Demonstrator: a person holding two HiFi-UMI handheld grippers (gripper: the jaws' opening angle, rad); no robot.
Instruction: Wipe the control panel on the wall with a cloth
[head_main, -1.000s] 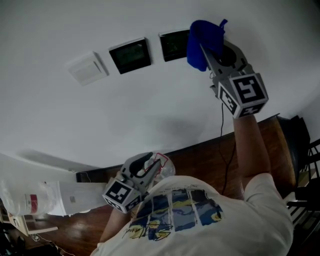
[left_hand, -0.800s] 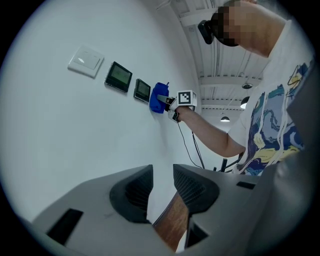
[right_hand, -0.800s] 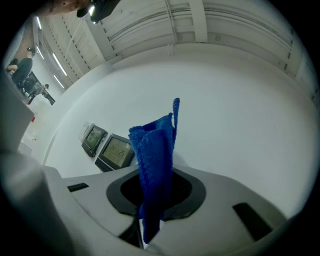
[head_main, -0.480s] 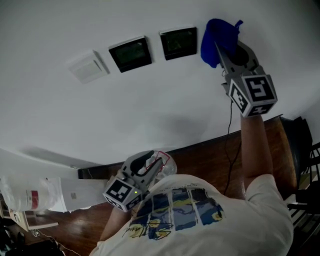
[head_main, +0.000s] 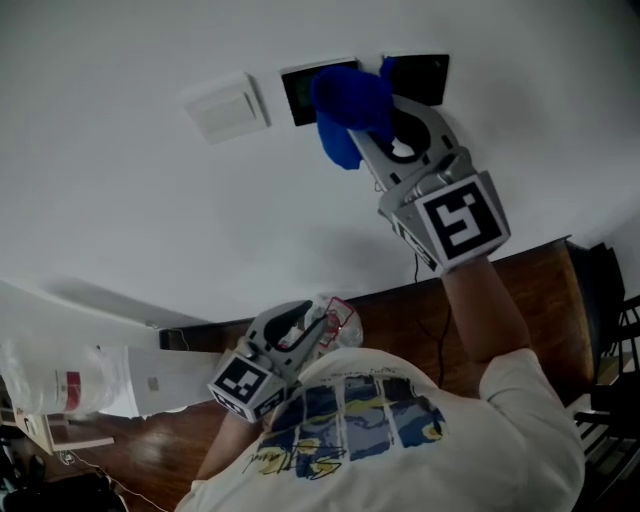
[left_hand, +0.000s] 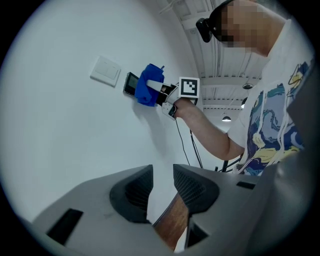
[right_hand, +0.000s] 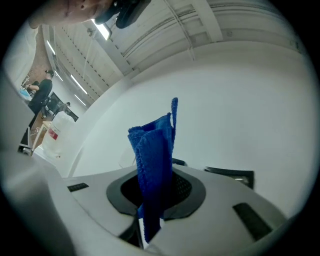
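Cloth (head_main: 345, 105) in right gripper (head_main: 372, 135) overlaps one of two panels (head_main: 425, 78).

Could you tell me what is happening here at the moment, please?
A person is wiping control panels on a wall with a blue cloth. The right hand-held gripper is shut on the blue cloth and presses it against the nearer dark panel, covering part of it. In the head view, a second dark panel sits to its right and a white switch plate to its left. The left hand-held gripper hangs low by the person's torso, jaws apart and empty.
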